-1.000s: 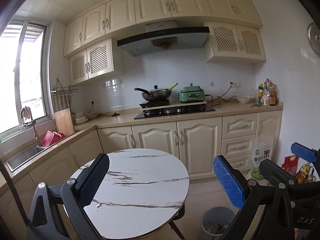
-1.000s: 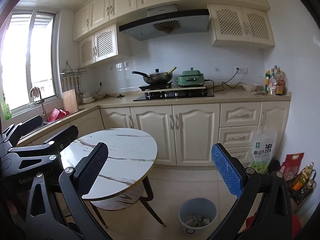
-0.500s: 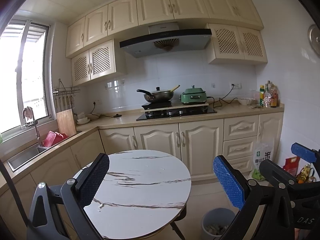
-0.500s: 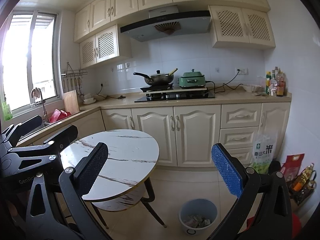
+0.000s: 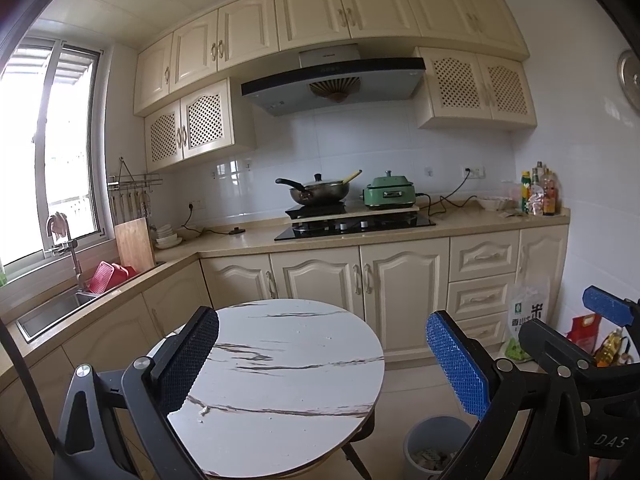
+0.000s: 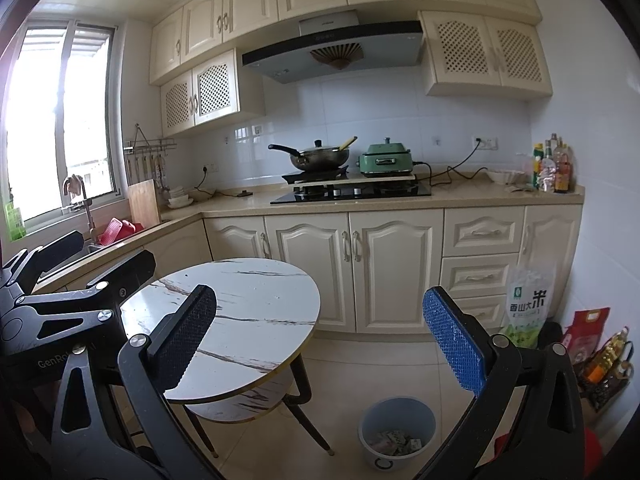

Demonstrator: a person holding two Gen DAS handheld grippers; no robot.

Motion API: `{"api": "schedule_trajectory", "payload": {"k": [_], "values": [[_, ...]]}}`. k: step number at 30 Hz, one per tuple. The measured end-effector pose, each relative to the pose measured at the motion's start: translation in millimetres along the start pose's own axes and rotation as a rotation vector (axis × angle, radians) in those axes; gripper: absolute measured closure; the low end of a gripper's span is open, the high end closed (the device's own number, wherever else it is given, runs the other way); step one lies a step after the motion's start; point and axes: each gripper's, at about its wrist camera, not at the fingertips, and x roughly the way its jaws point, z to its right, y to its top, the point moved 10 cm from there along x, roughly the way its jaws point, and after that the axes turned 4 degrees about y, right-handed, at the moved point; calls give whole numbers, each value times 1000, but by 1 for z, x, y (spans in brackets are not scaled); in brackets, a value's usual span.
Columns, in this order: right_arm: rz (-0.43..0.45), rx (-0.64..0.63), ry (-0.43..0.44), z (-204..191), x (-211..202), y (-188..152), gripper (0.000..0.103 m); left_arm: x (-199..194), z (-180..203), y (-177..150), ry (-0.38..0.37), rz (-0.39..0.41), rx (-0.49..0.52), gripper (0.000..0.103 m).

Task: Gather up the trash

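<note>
Claws spread wide above a round white marble-patterned counter (image 5: 280,364), nothing between their fingers.
Left claw (image 5: 320,364) and right claw (image 6: 320,344) both gape; below on the tiled floor, a grey plastic bin (image 6: 396,434) holds crumpled paper trash (image 6: 394,440); beyond stand cream cabinets (image 6: 360,272).

Cream panelled wall cabinets (image 5: 304,20) run above a white tiled wall (image 5: 360,148), with a grey glass range hood (image 5: 332,82) hung between two lattice-door units. Below, a beige stone counter (image 6: 240,200) bends in an L toward a bright sliding window (image 6: 60,120) at the far left, daylight flooding in over a steel sink (image 5: 52,312). Straight ahead stand cream base cabinets (image 6: 352,268) with drawers. Pale beige floor tiles (image 6: 372,364) spread underneath. A round white marble-patterned table (image 6: 256,312) on dark legs stands close in front.
</note>
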Motion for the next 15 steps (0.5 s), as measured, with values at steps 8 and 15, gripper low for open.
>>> {"api": "schedule_trajectory", "payload": {"k": [8, 15], "values": [[-3, 2, 0, 0, 0, -1, 0, -1, 3, 0, 4, -3, -1, 1], [-2, 2, 2, 0, 0, -1, 0, -1, 4, 1, 4, -4, -3, 1]]}}
